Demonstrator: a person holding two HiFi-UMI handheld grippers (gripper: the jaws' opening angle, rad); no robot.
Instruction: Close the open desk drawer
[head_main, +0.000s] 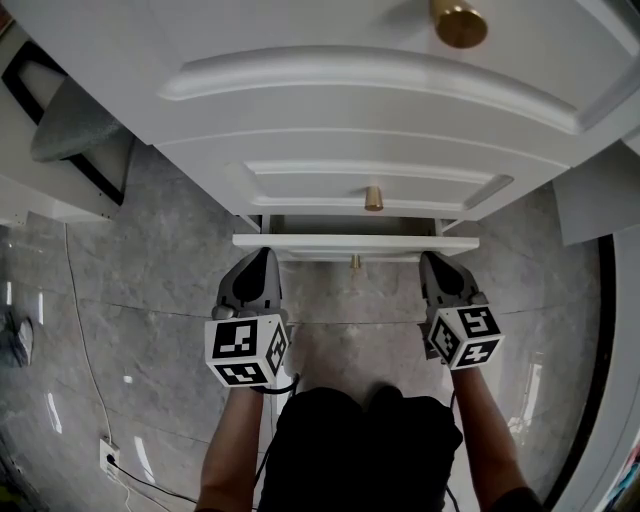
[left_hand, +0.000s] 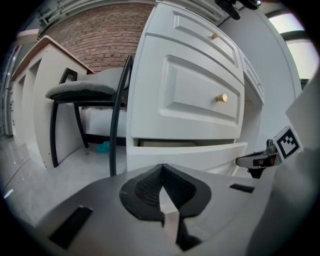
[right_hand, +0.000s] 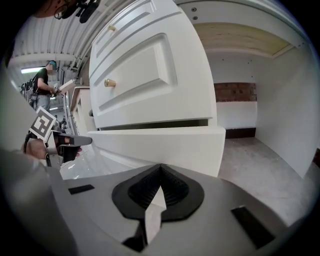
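The white desk's bottom drawer (head_main: 355, 243) stands pulled out a little from the cabinet, with a dark gap above its front panel (left_hand: 190, 154) and a small brass knob (head_main: 354, 261) under its edge. My left gripper (head_main: 261, 258) is shut with nothing between its jaws, its tip just short of the drawer front's left part. My right gripper (head_main: 433, 262) is likewise shut and empty at the front's right part (right_hand: 165, 142). The frames do not show whether either tip touches the panel. Each gripper also appears in the other's view: the right gripper (left_hand: 263, 158) and the left gripper (right_hand: 56, 136).
Two closed drawers with brass knobs (head_main: 373, 198) (head_main: 460, 22) sit above the open one. A black-framed chair with a grey seat (left_hand: 85, 90) stands to the left of the desk. The kneehole (right_hand: 250, 115) opens on the right. A white cable and socket (head_main: 108, 455) lie on the grey tiled floor. A person (right_hand: 42, 82) stands far off.
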